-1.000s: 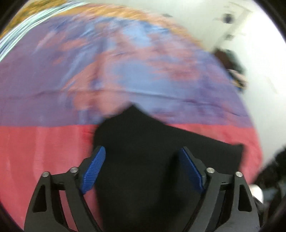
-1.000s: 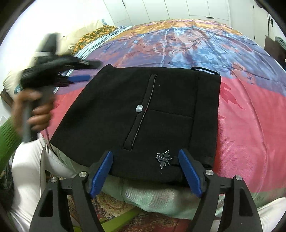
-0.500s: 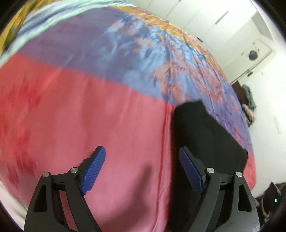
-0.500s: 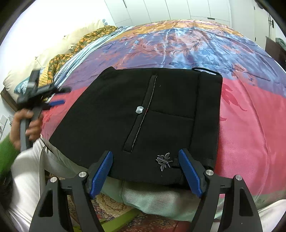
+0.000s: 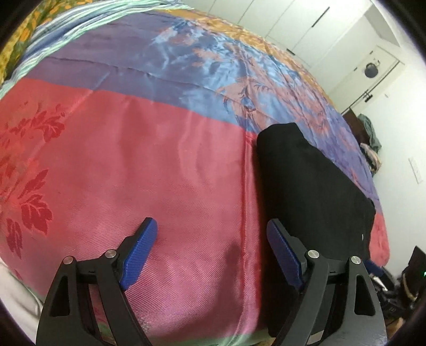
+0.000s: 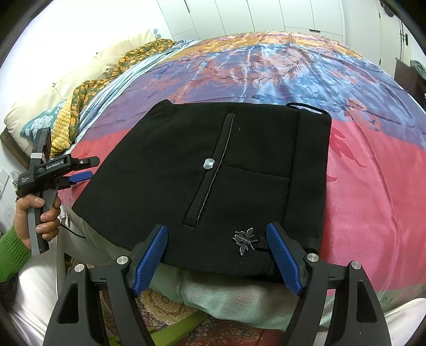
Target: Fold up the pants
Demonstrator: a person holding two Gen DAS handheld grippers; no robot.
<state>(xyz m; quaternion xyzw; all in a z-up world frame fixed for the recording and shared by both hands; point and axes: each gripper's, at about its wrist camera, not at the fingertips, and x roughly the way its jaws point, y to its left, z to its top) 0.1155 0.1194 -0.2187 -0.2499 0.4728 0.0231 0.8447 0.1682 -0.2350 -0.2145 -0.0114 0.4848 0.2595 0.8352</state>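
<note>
Black pants (image 6: pixel 253 170) lie folded into a flat rectangle on the bed's near edge, with a button, a pocket slit and a small silver leaf emblem showing. My right gripper (image 6: pixel 217 246) hovers open just above their near hem, nothing between its blue pads. In the left wrist view the pants (image 5: pixel 311 191) lie to the right. My left gripper (image 5: pixel 211 239) is open over bare pink bedspread beside them, holding nothing. In the right wrist view the left gripper (image 6: pixel 80 170), held by a hand in a green sleeve, sits off the pants' left side.
The bedspread (image 6: pixel 372 199) is satin, pink near me, purple and blue farther on, orange at the back. Pillows and a yellow patterned blanket (image 6: pixel 80 87) lie at the far left. White wardrobe doors (image 6: pixel 266 13) stand behind. A patterned rug (image 6: pixel 170 314) covers the floor below the bed edge.
My left gripper swung leftward off the pants and now sits over bare pink bedspread beside them, with its view rolled. The right gripper and the pants have stayed put.
</note>
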